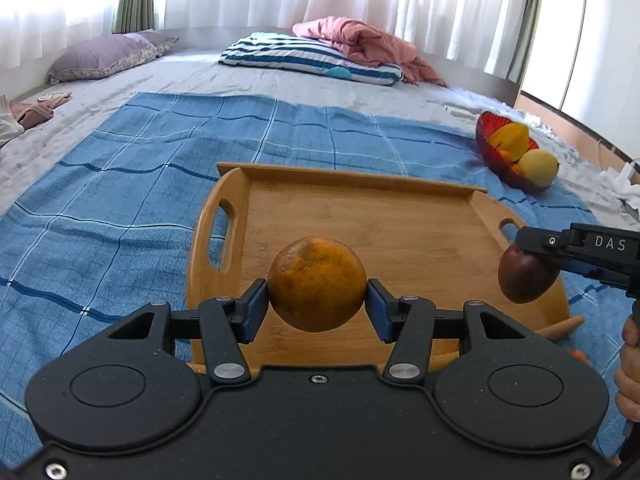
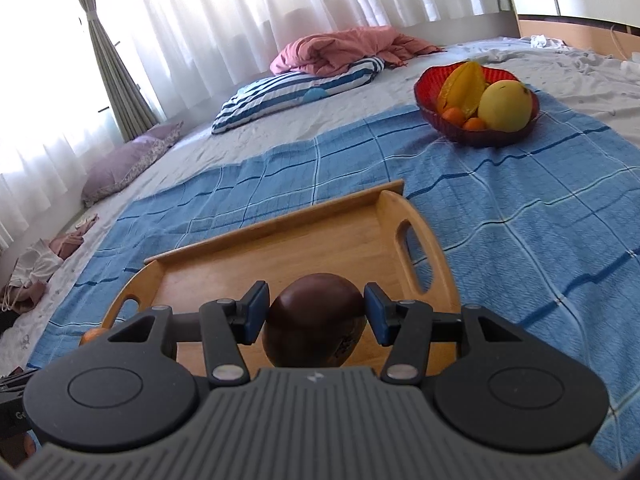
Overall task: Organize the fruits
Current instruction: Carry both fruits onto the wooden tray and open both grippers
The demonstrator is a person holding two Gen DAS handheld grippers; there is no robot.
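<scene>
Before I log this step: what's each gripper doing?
Left gripper: shut on the orange.
Right gripper: shut on the dark brown fruit.

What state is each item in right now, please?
Orange: held above the tray by the left hand-held gripper.
Dark fruit: held above the tray by the right hand-held gripper.
Tray: on the blue cloth, nothing resting in it.
Red bowl: upright on the cloth, filled with fruit.

Orange fruit (image 1: pixel 316 284), maroon fruit (image 2: pixel 314 318), blue checked blanket (image 1: pixel 120 184), red bowl (image 2: pixel 474 92)
</scene>
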